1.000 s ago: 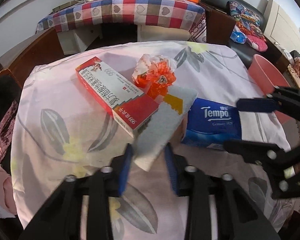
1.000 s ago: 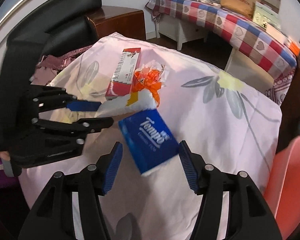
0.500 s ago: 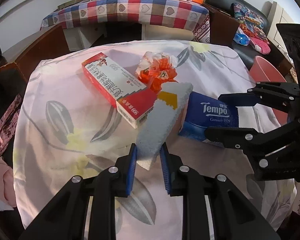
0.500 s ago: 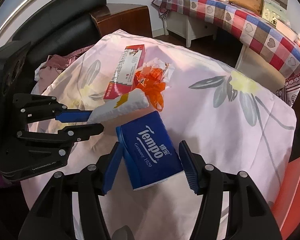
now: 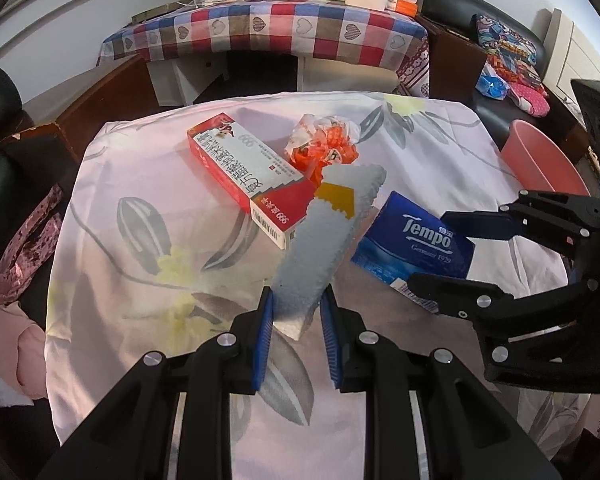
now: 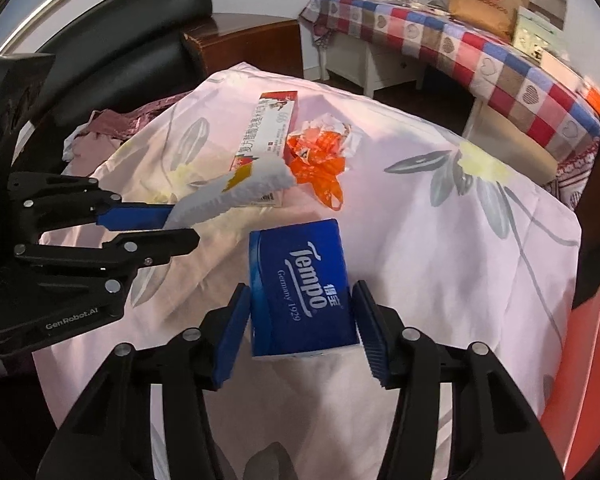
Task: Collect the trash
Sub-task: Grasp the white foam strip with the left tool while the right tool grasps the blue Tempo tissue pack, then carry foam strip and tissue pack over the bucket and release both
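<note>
Blue tissue pack between closing right fingers, white packet in left.

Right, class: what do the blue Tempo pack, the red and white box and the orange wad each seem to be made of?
Blue Tempo pack: probably soft plastic film around tissues; it looks glossy, with a rounded shape.
Red and white box: likely printed cardboard, with sharp folded edges and a smooth finish.
Orange wad: thin crumpled wrapper, plastic or paper, I cannot tell which; it shows many fine creases.

My left gripper and right gripper are showing black frames, blue ribbed pads, silver screws; "GenRobot.AI" lettering.
</note>
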